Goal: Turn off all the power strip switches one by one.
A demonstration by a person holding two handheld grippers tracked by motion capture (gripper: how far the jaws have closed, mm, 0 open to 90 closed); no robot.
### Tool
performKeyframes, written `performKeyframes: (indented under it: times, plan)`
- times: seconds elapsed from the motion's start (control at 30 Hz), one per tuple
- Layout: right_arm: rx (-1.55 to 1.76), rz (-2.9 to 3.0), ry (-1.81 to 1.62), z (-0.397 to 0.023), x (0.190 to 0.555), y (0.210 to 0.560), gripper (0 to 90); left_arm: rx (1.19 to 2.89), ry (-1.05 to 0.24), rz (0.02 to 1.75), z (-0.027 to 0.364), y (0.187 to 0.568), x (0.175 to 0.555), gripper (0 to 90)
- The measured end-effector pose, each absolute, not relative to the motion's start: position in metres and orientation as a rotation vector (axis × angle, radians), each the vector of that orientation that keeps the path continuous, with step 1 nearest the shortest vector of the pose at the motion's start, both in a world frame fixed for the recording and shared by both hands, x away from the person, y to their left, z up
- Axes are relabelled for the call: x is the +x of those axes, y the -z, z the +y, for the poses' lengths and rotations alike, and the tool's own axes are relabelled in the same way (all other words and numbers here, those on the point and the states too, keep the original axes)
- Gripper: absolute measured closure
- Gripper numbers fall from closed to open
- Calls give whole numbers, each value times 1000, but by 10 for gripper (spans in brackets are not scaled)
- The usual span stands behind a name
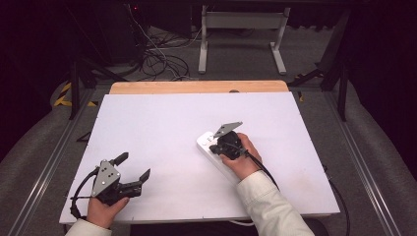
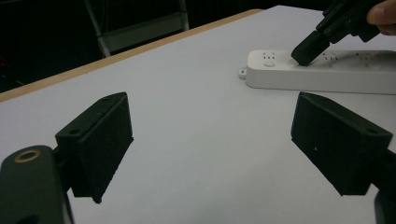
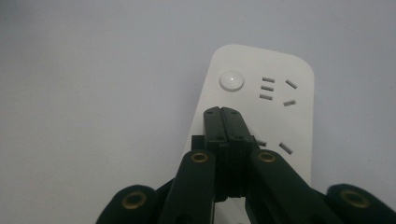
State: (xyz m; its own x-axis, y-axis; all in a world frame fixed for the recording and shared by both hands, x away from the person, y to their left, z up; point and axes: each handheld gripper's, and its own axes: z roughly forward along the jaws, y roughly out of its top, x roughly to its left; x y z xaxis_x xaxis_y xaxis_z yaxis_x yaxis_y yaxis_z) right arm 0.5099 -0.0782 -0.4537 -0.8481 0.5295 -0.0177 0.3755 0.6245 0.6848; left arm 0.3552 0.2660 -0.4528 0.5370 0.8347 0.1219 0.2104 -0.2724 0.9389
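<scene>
White power strip [image 1: 216, 152] lies flat on the white tabletop [image 1: 162, 132], right of centre. My right gripper [image 3: 223, 114], jaws pressed fully together and holding nothing, has its tips down on the strip's top face, just behind the round button [image 3: 231, 80]. My left gripper [image 1: 134, 170] sits well apart near the front-left, jaws wide open, empty.

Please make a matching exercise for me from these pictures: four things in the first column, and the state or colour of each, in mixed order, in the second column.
Column one:
1. left claw
2. right claw
3. power strip
4. round button

Column two:
A. long white body with socket slots
B. jaws shut together, tip down on the strip
C. jaws wide apart, nothing between them
D. at the end of the strip, beyond the claw tip

Pairs: 1-C, 2-B, 3-A, 4-D
</scene>
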Motion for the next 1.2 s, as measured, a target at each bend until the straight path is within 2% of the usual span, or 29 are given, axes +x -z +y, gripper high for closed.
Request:
performKeyframes:
  times: [0.6, 0.77, 1.2]
  plan:
    - [710, 2634, -1013, -77, 510, 453, 900, 1777, -782, 879, 266, 453, 355, 134]
    - [686, 2526, -1213, -90, 505, 431, 900, 1768, -772, 887, 267, 453, 356, 134]
    - [684, 2517, -1188, -88, 505, 418, 900, 1776, -775, 887, 267, 454, 356, 134]
